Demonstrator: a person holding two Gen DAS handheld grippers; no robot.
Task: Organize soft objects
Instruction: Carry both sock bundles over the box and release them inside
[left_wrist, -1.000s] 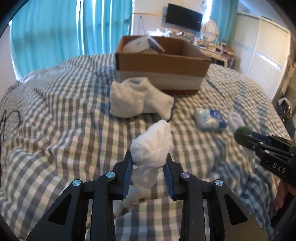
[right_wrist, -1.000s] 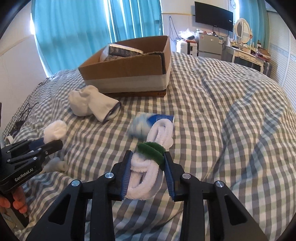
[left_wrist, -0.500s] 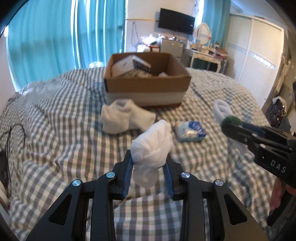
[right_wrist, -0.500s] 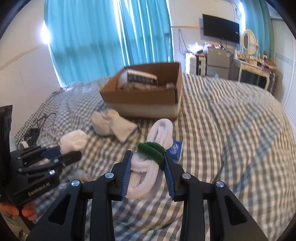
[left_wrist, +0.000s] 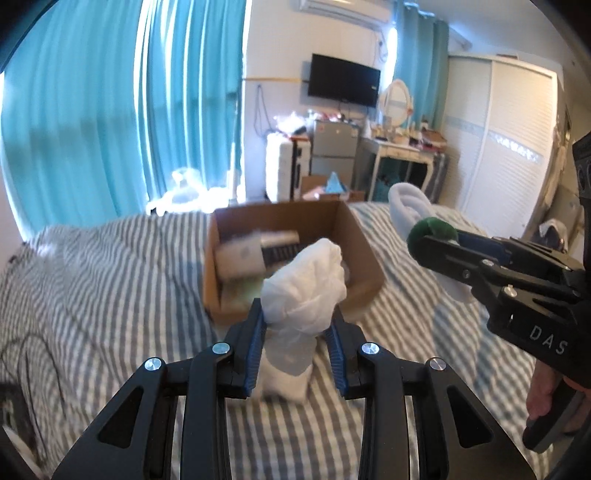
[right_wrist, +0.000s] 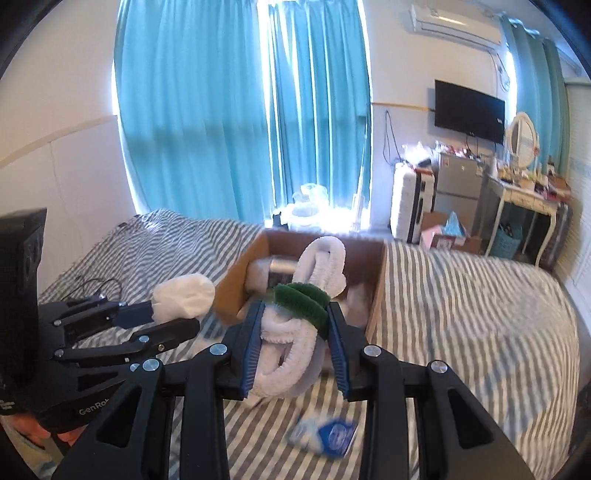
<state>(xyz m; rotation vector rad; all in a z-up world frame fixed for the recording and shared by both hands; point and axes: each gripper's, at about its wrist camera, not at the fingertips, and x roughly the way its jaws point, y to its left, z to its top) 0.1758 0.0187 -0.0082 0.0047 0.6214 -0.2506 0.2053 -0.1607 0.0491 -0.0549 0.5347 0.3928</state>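
My left gripper is shut on a rolled white sock, held in the air before an open cardboard box on the checked bed. My right gripper is shut on a fluffy white sock with a green cuff, also raised in front of the box. Each gripper shows in the other's view: the right gripper at the right with its fluffy sock, the left gripper at the left with its white sock. The box holds a few items.
A blue-and-white packet lies on the bed below my right gripper. Cables trail at the bed's left edge. Beyond the bed stand teal curtains, a small fridge, a dressing table and a wardrobe.
Both grippers have risen and come closer to the box, each still gripping its sock. The white sock pile on the bed has dropped out of view.
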